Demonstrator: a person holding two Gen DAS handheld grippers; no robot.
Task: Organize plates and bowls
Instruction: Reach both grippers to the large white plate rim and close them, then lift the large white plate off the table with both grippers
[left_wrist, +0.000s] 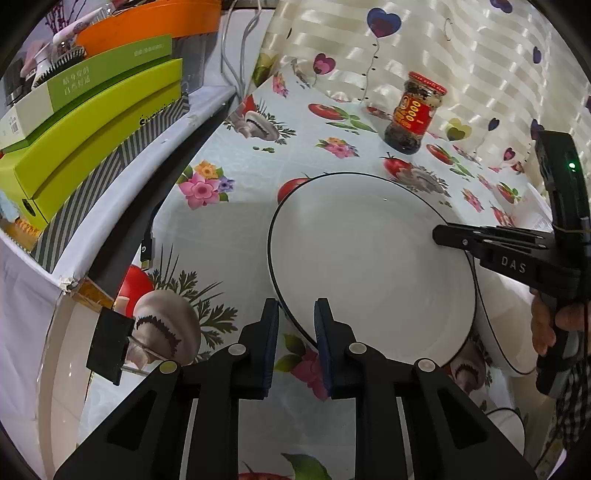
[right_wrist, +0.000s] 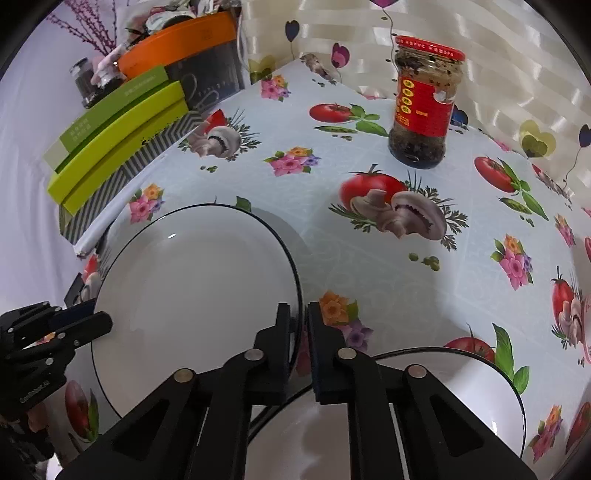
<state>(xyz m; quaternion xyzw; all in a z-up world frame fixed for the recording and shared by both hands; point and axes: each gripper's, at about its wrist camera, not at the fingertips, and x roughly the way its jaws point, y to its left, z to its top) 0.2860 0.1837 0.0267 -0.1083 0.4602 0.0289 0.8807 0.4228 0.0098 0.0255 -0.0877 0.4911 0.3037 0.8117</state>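
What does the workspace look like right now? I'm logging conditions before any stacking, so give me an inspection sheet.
Surface: tablecloth printed with vegetables and flowers, lying flat.
Job's things: white black-rimmed plate; a white bowl beside it, partly under the plate's edge.
Clutter: red-labelled jar upright, apart from the dishes.
Grippers: left gripper and right gripper each clamp opposite sides of the plate's rim.
Cables: white cables at the far edge; black USB cable hanging beside the table.
Surroundings: green boxes, orange container, heart-print curtain.
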